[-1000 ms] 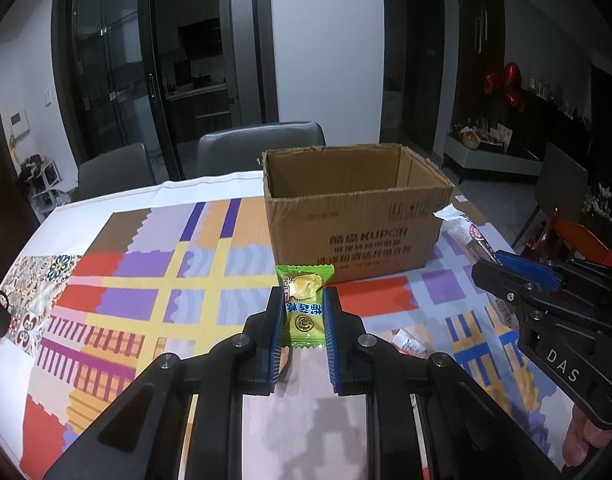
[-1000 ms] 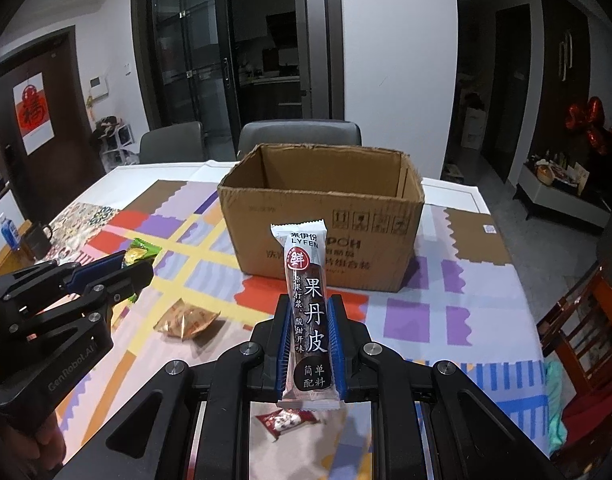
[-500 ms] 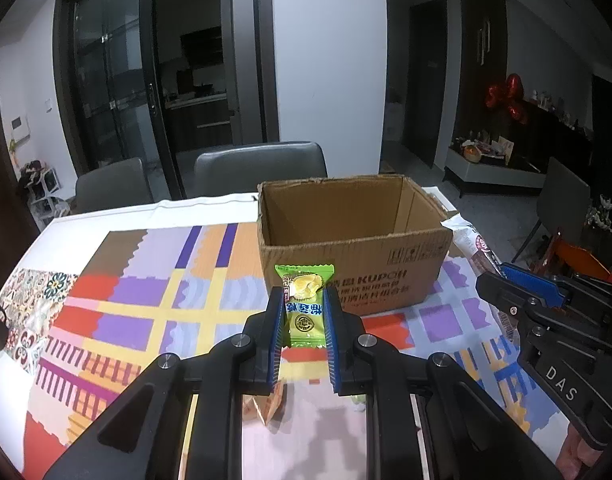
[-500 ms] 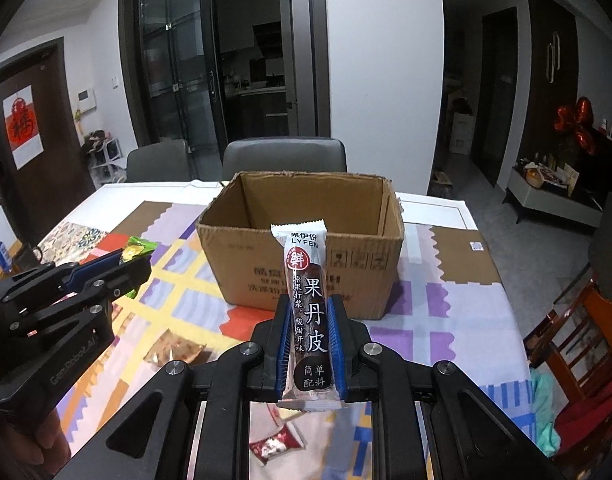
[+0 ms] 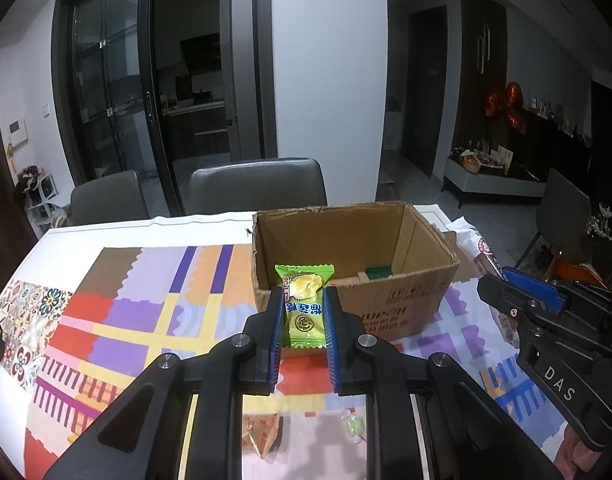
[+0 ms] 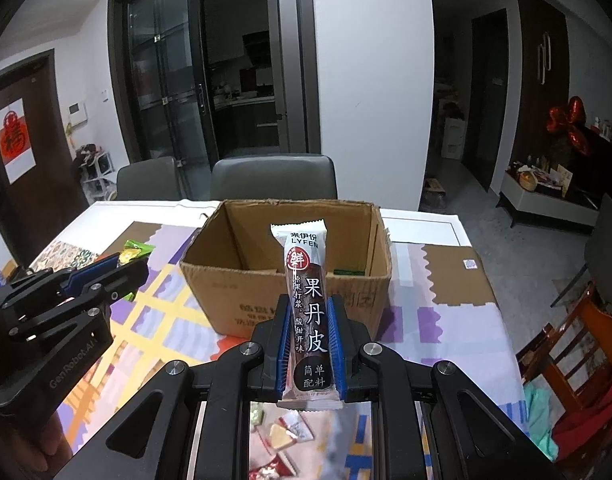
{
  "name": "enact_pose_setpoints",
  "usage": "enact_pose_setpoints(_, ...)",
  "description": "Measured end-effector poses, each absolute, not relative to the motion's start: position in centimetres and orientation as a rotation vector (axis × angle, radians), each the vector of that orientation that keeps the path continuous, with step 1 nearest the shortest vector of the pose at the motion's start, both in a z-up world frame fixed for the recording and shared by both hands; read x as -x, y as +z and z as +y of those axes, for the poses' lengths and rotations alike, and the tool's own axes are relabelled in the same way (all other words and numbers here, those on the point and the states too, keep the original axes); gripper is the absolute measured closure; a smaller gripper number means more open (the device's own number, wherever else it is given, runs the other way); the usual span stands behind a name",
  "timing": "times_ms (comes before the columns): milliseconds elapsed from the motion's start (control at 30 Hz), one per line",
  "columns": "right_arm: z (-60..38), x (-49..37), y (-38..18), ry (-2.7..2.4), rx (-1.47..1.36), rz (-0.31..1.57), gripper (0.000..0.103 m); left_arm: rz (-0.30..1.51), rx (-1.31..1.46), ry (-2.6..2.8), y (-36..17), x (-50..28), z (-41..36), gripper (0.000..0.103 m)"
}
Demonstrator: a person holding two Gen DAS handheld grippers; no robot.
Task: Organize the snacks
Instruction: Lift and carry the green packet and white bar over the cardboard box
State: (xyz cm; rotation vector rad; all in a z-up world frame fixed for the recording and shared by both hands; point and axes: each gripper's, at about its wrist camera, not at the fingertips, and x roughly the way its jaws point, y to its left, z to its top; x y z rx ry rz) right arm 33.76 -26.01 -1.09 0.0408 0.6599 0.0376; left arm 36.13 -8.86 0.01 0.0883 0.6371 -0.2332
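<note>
My left gripper [image 5: 304, 300] is shut on a small green candy packet [image 5: 305, 306] and holds it above the table, just in front of the open cardboard box [image 5: 406, 304]. My right gripper [image 6: 309, 312] is shut on a long dark fruit-leather bar with a white top [image 6: 308, 304], held upright in front of the same box [image 6: 242, 304]. A small green item [image 5: 378, 272] lies on the box floor. Each gripper shows at the edge of the other's view, the right one [image 5: 546, 320] and the left one [image 6: 66, 292].
The table carries a colourful patterned cloth [image 5: 126, 320]. Loose wrapped snacks lie on it below my grippers: an orange packet [image 5: 262, 432], a pale candy [image 5: 354, 428], several small packets [image 6: 286, 432]. Grey chairs [image 5: 258, 188] stand behind the table; a wooden chair [image 6: 578, 344] at right.
Both grippers have risen and moved toward the box with their snacks still held; the inside of the box now shows.
</note>
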Motion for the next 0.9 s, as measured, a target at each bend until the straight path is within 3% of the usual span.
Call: enact_pose_setpoints(900, -27.4, -39.2, -0.1, 0.014, -0.05, 0.638, 0.084, 0.627, -0.078, -0.228, 0.4, -41.7, -10.1, 0.083)
